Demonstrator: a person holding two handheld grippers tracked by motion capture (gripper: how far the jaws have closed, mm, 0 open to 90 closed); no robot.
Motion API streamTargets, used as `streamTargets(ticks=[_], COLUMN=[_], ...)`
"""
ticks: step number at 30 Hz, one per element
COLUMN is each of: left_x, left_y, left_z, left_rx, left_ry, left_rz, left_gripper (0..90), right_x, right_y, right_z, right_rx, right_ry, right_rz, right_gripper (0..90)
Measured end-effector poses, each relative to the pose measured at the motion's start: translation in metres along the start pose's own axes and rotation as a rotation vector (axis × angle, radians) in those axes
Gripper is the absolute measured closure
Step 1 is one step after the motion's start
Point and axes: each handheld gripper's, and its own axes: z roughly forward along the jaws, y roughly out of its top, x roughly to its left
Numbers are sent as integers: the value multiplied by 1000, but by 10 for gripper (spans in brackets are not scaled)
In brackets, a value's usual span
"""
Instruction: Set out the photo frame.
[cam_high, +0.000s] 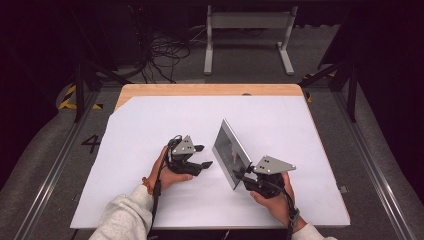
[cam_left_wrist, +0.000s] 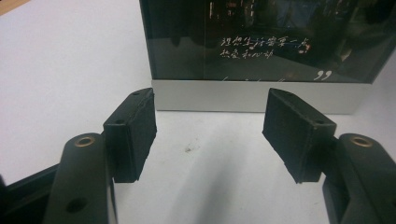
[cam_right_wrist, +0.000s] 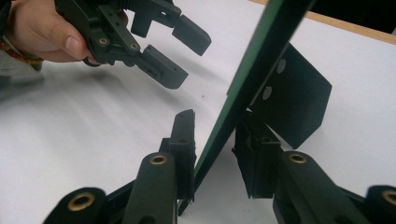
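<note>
Working over a white sheet (cam_high: 150, 130) covering the wooden table (cam_high: 210, 89), with dark floor and cables (cam_high: 167, 55) lying beyond, I am seeing a picture frame (cam_high: 231, 151) standing right of centre. My right gripper (cam_right_wrist: 212, 154) is straddling its near edge, jaws not quite closed, while my left gripper (cam_left_wrist: 208, 135) is gaping empty just left of it.

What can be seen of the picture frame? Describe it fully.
The picture frame is a thin rectangular panel with a silver-grey border and dark glossy glass bearing pale handwritten script. It stands tilted on the white table sheet, a black hinged stand behind it. The right gripper straddles its edge; the left gripper faces it, open.
</note>
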Motion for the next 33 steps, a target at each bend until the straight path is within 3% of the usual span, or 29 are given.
streamTargets(ticks=[7,14,22,25,28,33], left_x=[0,5,11,14,16,19], left_y=[2,6,14,15,18,21], left_z=[7,12,26,29,32,36], left_rx=[24,14,6,11,14,15], left_ry=[-9,-20,-50,-61,-63,-70], left_rz=[5,-8,-20,-26,-27,-22], left_gripper=[290,253,214,192,179,172], right_x=[-16,-21,-20,-18,-15,-16], right_y=[-2,-1,-2,-5,-8,-10], right_z=[-3,-2,-3,-3,-6,-9], right_rx=[-1,3,9,38,61,62], right_ry=[16,31,29,28,26,36], right_rz=[13,2,-7,-23,-50,-50], right_gripper=[748,751,738,719,748,769])
